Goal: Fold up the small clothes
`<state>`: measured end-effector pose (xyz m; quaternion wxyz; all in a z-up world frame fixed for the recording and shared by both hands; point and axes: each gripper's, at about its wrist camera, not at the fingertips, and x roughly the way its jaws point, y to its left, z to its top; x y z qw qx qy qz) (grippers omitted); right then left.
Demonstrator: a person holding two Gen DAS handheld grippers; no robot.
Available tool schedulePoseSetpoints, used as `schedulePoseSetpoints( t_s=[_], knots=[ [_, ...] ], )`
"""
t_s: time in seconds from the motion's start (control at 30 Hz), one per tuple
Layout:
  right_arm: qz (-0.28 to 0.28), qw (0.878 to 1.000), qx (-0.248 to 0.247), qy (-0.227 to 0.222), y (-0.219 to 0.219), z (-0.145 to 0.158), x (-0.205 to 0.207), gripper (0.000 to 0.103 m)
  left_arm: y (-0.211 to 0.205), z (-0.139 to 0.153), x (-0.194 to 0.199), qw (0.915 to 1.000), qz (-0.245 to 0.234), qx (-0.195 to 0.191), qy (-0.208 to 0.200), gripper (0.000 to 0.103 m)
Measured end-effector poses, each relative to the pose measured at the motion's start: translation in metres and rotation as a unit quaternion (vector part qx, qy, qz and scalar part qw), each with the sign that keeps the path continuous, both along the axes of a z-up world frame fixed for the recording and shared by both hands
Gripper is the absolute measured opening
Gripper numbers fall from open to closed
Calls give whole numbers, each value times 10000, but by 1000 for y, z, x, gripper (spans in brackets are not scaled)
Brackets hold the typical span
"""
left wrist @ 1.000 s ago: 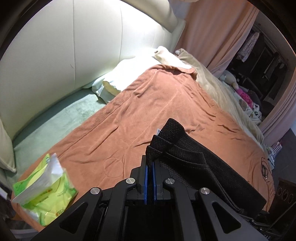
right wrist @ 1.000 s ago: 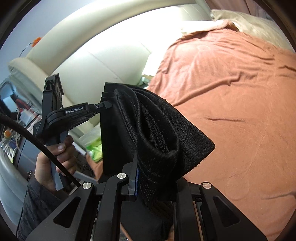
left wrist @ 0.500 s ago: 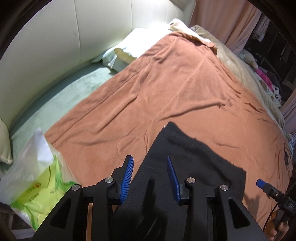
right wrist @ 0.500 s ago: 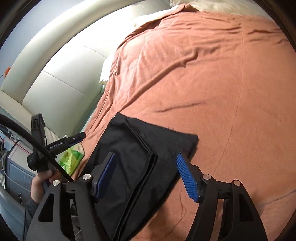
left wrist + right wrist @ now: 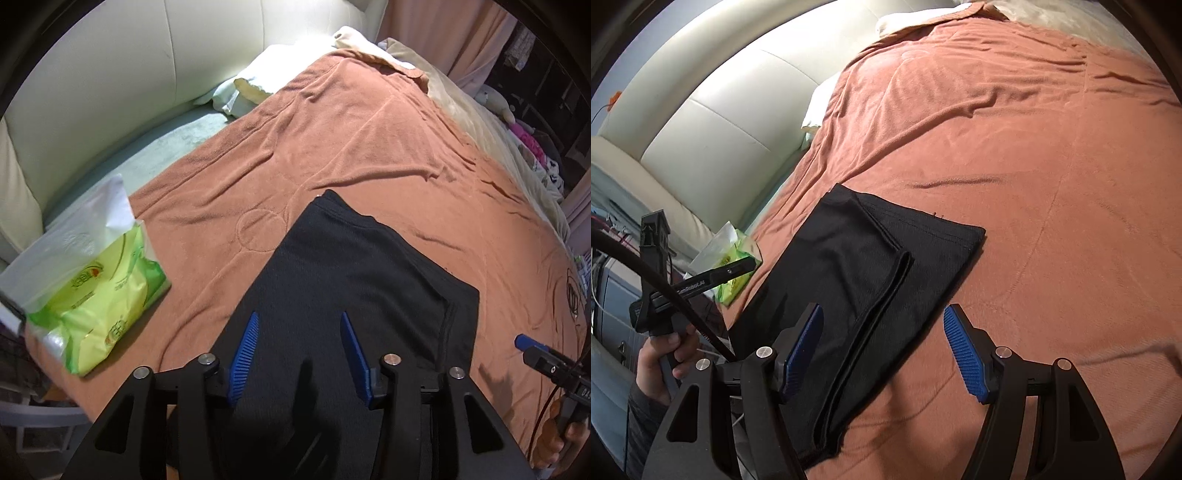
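A folded black garment [image 5: 354, 280] lies flat on the orange-brown blanket [image 5: 369, 147] at the near edge of the bed. My left gripper [image 5: 299, 332] hovers over its near end, jaws opening, blue pads apart and not pressing the cloth. In the right wrist view the same garment [image 5: 857, 280] shows a folded edge running down its middle. My right gripper [image 5: 882, 328] stands open above its near right part, pads clear of the fabric. The left gripper [image 5: 738, 267] shows at the left of that view, held by a hand [image 5: 661, 358].
A green and white tissue pack [image 5: 96, 295] lies on the blanket's left corner, close to the garment. A cream padded headboard [image 5: 110, 55] and pale pillows [image 5: 251, 88] are behind. A beige cover [image 5: 480, 110] and soft toys lie along the far right side.
Both grippers held the black garment up a second ago; they opened and let it go, and it now lies folded flat on the blanket. Both hands sank lower.
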<state>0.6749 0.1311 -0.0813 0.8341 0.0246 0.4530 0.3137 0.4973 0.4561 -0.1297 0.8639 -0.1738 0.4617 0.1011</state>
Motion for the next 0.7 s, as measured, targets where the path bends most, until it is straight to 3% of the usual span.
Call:
schedulePoseSetpoints(
  t_s=[0.13, 0.27, 0.6, 0.7],
  knots=[
    [128, 9998, -74, -164, -20, 25, -12, 66, -17, 20, -19, 9999, -11, 48, -129, 67],
    [120, 9990, -225, -357, -36, 50, -36, 77, -34, 40, -41, 9995, 13, -18, -315, 79],
    [92, 9958, -535, -731, -75, 102, -106, 85, -83, 82, -92, 9982, -10, 127, -588, 94],
    [32, 9943, -610, -878, -90, 116, -130, 93, -98, 93, -107, 9973, -17, 126, -723, 99]
  ],
)
